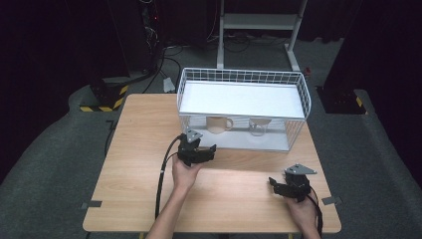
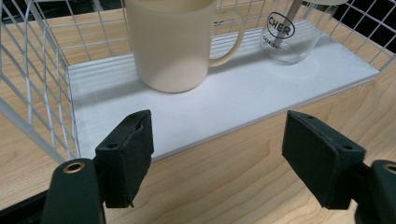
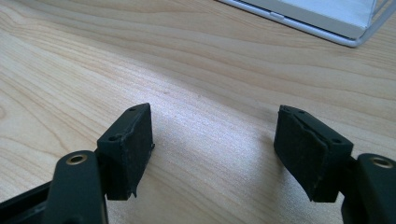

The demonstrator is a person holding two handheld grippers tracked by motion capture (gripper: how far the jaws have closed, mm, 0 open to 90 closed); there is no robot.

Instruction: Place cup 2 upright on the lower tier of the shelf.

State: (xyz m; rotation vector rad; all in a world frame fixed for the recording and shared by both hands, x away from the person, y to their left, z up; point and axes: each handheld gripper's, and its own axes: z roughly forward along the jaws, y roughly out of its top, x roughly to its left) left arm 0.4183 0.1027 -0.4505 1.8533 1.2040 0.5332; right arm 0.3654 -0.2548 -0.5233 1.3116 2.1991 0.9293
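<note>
A cream mug (image 1: 218, 124) (image 2: 173, 42) stands on the lower white shelf (image 2: 224, 100) of a white wire rack (image 1: 244, 107), handle to the right. Beside it on the same shelf is a clear glass cup (image 1: 258, 126) (image 2: 290, 32) with black lettering. My left gripper (image 1: 210, 150) (image 2: 217, 158) hovers just in front of the shelf's open side, aimed at the mug, open, with nothing between its pads. My right gripper (image 1: 273, 183) (image 3: 214, 154) rests low over the bare wood near the table's front right, open and empty.
The rack's upper white shelf (image 1: 241, 98) covers the cups from above, and wire walls close its sides and back. The wooden table (image 1: 134, 149) stretches wide on the left. A black cable (image 1: 161, 179) trails from the left gripper. Dark floor and equipment stand beyond.
</note>
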